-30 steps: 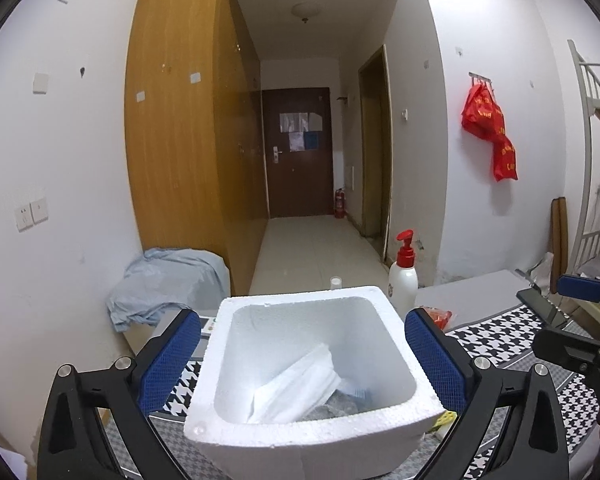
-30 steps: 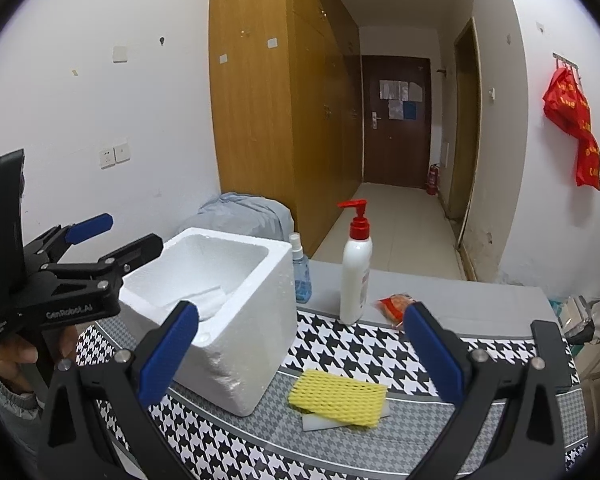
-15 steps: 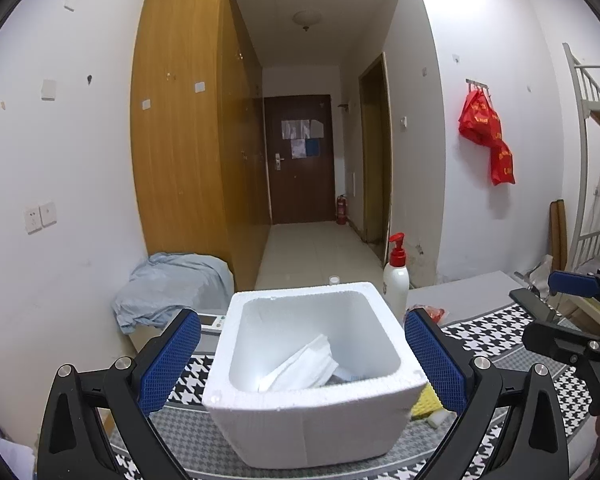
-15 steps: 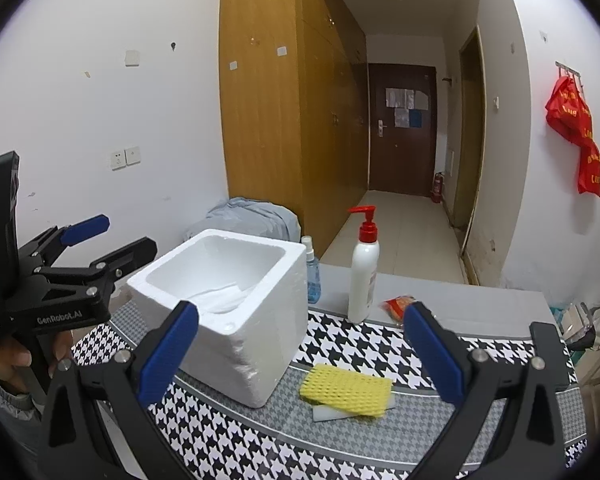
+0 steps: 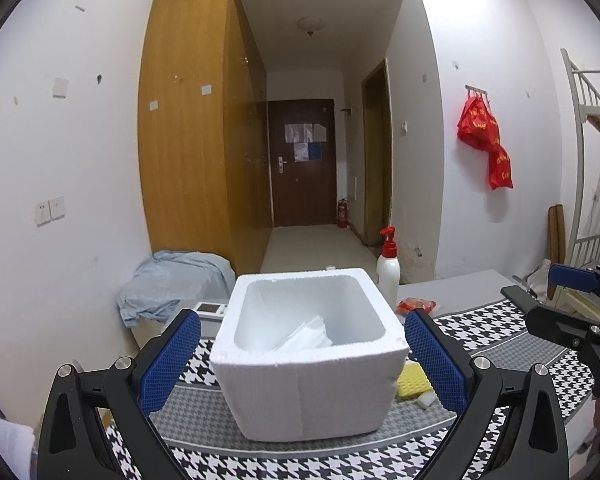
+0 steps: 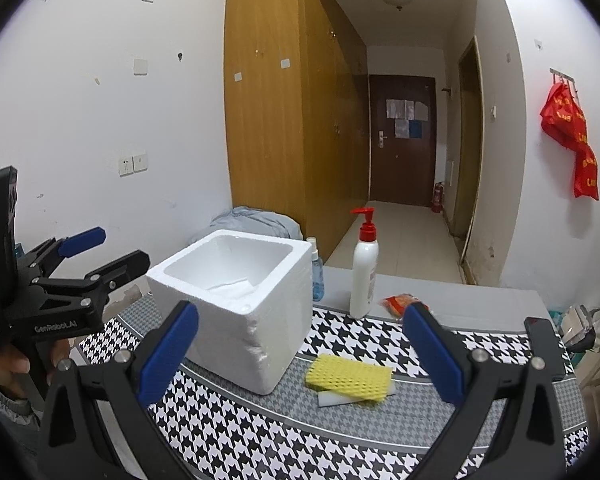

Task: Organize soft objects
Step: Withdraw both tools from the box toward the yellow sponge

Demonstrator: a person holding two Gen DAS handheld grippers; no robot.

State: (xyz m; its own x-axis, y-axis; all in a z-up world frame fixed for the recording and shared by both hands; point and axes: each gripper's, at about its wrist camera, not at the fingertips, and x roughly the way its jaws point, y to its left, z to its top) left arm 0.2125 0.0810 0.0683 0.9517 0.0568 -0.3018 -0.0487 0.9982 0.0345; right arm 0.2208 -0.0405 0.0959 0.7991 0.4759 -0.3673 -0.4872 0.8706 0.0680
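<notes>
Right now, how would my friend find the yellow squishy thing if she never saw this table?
Look for the big white foam box on the black-and-white checked tablecloth. Just right of it, in front of the white pump bottle with a red top, lies the yellow sponge. It is the only flat, bumpy yellow thing, resting on a white foam strip.

"GenRobot.AI" in white on the left tongs (image 6: 100, 256)

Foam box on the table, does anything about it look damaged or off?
Yes. The white foam box has a crumbled, chipped patch low on its near corner, facing the yellow sponge. Otherwise it stands upright, with white sheets lying inside.
</notes>
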